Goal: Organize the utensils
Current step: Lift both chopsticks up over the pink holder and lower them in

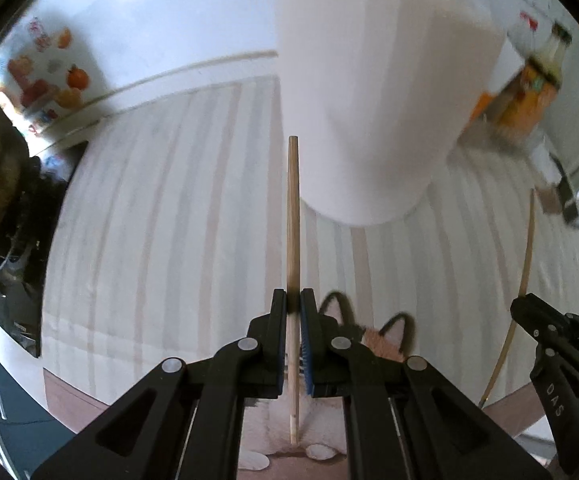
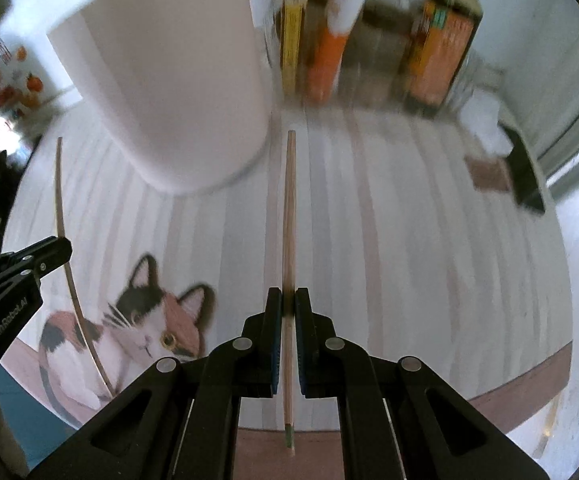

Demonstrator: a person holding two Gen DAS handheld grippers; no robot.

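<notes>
2 tools (image 1: 294, 300) (image 2: 288, 300) w/ chopsticks (image 1: 293, 240) (image 2: 289, 240), white holder (image 1: 369, 100) just ahead, bottles (image 2: 437, 40) behind

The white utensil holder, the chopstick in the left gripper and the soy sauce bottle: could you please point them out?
white utensil holder (image 1: 369, 92), left wrist view, front wall.
chopstick (image 1: 293, 216), left wrist view, mid-shaft, ahead of the left gripper (image 1: 294, 304).
soy sauce bottle (image 2: 437, 48), right wrist view, orange label.

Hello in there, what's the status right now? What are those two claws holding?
Left gripper shut on a chopstick. Right gripper shut on another chopstick. White utensil holder close ahead, sticks already inside. Nothing blocking.
</notes>
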